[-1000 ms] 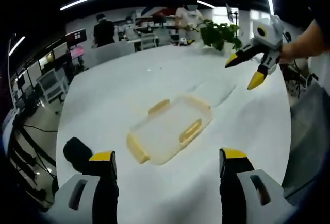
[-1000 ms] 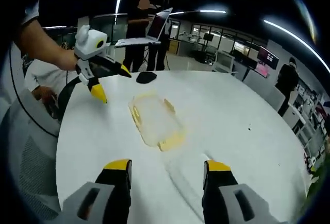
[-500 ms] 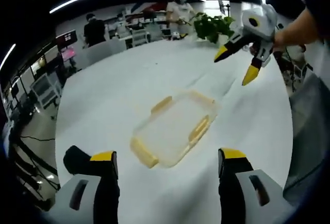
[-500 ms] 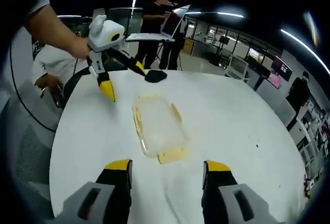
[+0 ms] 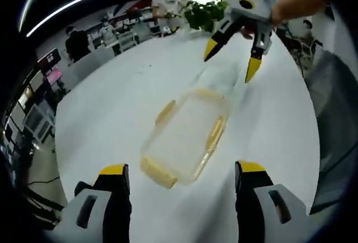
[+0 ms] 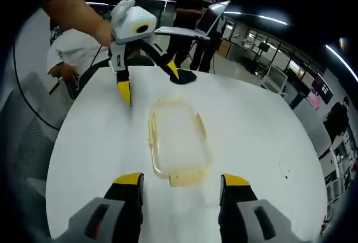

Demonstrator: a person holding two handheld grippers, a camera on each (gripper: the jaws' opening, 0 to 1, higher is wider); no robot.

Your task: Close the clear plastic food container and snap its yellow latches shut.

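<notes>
Left gripper view shows the clear plastic food container point(image 5: 187, 137) lying flat on the white worktop point(image 5: 106, 120), its yellow latches point(image 5: 158, 172) sticking out at the edges; the left hand-held gripper point(image 5: 182, 179) hangs just short of its near end, jaws spread wide, holding nothing; the right hand-held gripper point(image 5: 229, 64) hovers beyond the far end, jaws likewise apart and empty; a potted plant point(image 5: 204, 13) stands at the far worktop edge.
</notes>
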